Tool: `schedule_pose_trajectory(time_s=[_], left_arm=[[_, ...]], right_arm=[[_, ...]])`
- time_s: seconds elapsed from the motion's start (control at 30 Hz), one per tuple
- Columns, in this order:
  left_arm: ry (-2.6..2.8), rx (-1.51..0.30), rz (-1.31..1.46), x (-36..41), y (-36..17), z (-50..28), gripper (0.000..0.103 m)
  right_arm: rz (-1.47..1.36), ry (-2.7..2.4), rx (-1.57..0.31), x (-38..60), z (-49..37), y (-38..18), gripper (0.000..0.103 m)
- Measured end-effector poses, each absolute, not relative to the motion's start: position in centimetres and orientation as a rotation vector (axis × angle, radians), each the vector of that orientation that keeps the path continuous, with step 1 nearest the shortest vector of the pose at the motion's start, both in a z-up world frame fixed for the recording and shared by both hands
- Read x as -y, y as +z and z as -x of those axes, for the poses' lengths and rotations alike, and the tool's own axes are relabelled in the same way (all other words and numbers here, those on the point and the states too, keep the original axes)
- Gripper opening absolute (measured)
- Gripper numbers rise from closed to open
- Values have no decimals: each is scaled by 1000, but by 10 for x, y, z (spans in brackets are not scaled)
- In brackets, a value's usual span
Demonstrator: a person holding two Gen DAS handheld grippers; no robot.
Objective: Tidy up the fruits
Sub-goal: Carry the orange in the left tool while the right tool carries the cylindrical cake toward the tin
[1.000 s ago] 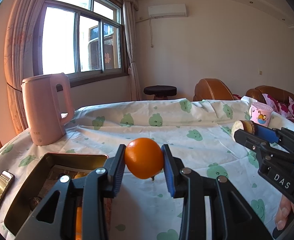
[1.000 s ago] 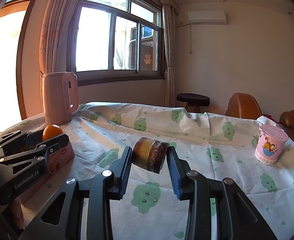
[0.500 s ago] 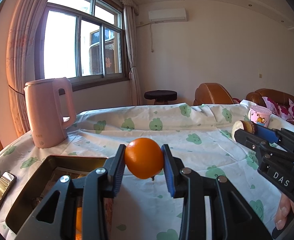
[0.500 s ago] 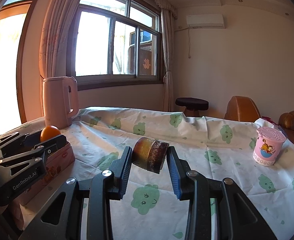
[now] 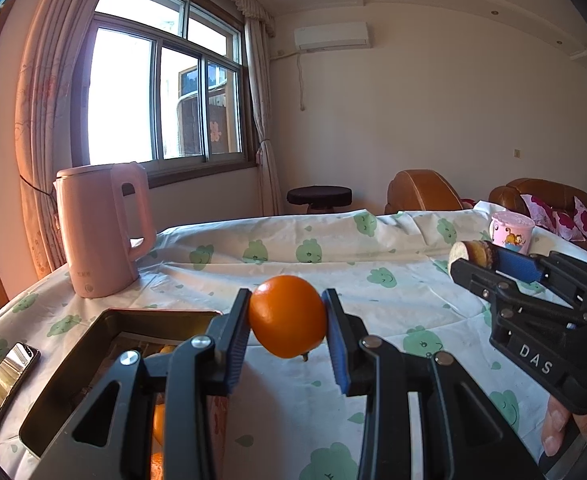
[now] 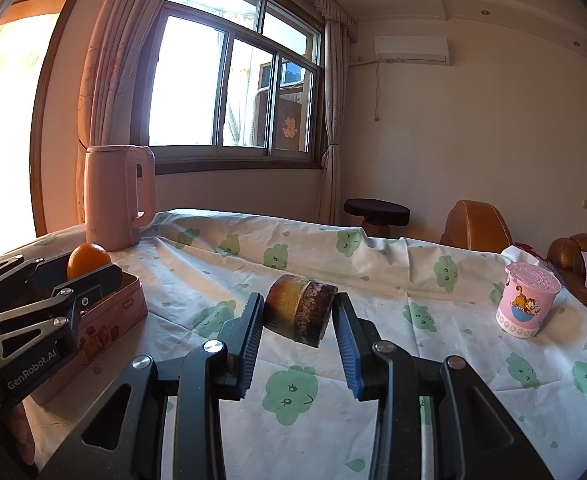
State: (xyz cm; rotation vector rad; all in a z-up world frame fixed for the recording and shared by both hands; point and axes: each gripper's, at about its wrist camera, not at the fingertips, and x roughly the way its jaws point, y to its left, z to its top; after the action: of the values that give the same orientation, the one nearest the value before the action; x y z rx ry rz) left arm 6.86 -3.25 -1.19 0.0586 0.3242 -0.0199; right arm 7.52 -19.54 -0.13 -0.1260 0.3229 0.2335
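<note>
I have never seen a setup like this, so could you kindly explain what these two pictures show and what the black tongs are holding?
There is no robot here: a person holds a pair of hand-operated tongs in each hand, and a wide-angle camera on each looks forward along its two fingers. One picture is from the left tongs, the other from the right tongs; each also catches the other pair at its edge.

The left tongs are closed on an orange, held beside an open tin box with more orange fruit inside. The right tongs grip a brown cut piece of fruit; I cannot tell its kind.

On the table's cloth, printed with green figures, stand a pink kettle and a pink cartoon cup. A shiny flat object, perhaps a phone, lies left of the box.
</note>
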Motion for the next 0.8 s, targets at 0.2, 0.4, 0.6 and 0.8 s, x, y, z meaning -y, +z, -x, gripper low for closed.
schedule_pose_trajectory(time_s=[0.2, 0.4, 0.6, 0.8], left_arm=[[-22, -333, -41, 26, -12, -64, 37], [-15, -335, -40, 19, -13, -59, 37], [6, -334, -33, 7, -12, -52, 37], [34, -337, -14, -11, -11, -46, 37]], right_arm=[[134, 234, -333, 192, -75, -1, 38], [132, 261, -349, 183, -74, -2, 38], [143, 292, -360, 169, -73, -3, 38], [159, 320, -366, 153, -73, -2, 38]])
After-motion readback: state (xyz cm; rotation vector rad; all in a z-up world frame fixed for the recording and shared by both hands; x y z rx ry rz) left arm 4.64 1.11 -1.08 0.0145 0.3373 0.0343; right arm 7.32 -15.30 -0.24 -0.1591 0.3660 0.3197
